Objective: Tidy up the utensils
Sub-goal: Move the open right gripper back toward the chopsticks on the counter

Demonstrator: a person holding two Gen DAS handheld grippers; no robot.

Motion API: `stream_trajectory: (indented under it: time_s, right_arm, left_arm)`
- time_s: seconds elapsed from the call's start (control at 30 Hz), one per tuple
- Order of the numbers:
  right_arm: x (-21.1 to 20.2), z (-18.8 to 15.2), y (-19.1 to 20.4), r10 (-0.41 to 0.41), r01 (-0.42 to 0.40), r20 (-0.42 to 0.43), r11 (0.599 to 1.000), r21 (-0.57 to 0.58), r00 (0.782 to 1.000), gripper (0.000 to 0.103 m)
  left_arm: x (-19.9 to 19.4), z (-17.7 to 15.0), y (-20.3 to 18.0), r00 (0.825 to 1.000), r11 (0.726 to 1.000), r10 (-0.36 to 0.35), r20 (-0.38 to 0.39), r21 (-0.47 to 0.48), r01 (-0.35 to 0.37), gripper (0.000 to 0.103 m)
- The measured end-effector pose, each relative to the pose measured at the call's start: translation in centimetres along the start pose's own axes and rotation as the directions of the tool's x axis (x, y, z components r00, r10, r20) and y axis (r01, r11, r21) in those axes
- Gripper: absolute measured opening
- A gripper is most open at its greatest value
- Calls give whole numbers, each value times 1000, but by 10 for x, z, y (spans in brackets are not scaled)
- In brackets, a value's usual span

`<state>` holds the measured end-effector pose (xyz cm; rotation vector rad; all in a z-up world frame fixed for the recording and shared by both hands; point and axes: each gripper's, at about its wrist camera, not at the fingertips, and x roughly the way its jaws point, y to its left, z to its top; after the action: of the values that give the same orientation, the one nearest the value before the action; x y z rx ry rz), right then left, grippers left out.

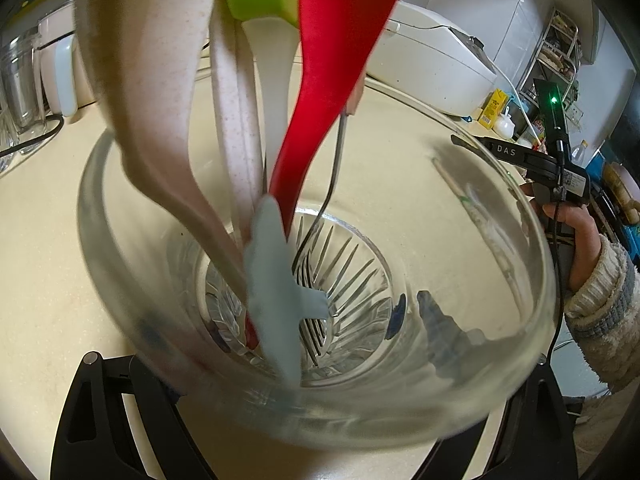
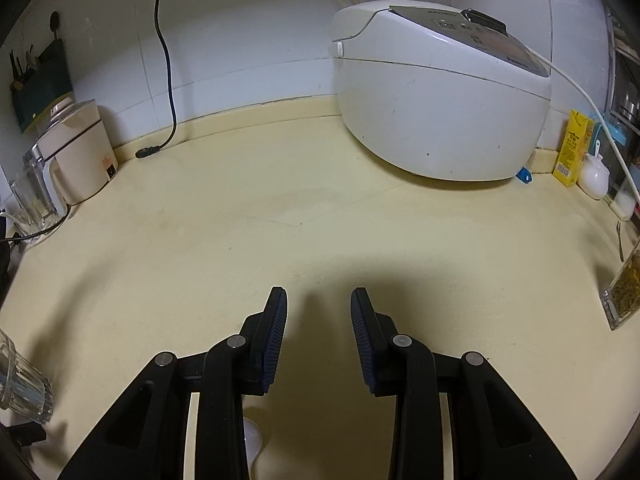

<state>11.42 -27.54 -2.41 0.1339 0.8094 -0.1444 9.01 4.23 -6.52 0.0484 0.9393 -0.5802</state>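
Your left gripper (image 1: pixel 316 412) is closed around a clear glass jar (image 1: pixel 500 360); its black fingers (image 1: pixel 100 412) sit on either side of the jar's lower wall, and through the wrist camera you look straight down into the jar's mouth. The jar stands on a cream countertop (image 1: pixel 52 280). Inside it, several utensils lean together towards the left: a red spatula (image 1: pixel 328 92), a speckled beige spoon (image 1: pixel 160 120), a pale blue-grey scraper (image 1: pixel 276 292) and a metal fork (image 1: pixel 316 284) with its tines down on the ribbed glass bottom. A green and white utensil (image 1: pixel 260 0) stands behind them, though it is too close and blurred to identify. To the right, a hand in a knitted sleeve (image 1: pixel 576 240) holds your other gripper.

Your right gripper (image 2: pixel 319 336) hangs over bare countertop with its jaws apart and nothing between them. A white rice cooker (image 2: pixel 436 96) sits against the back wall, and a yellow carton (image 2: pixel 572 148) stands just beside it.
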Motion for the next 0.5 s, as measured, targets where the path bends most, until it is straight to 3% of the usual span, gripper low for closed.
stream_trajectory:
  time_s: [0.5]
  right_arm:
    - [1, 1, 1, -2, 2, -8, 1000, -2, 1000, 33]
  left_arm:
    - [0, -1, -1, 1000, 1000, 2, -1, 1, -2, 93]
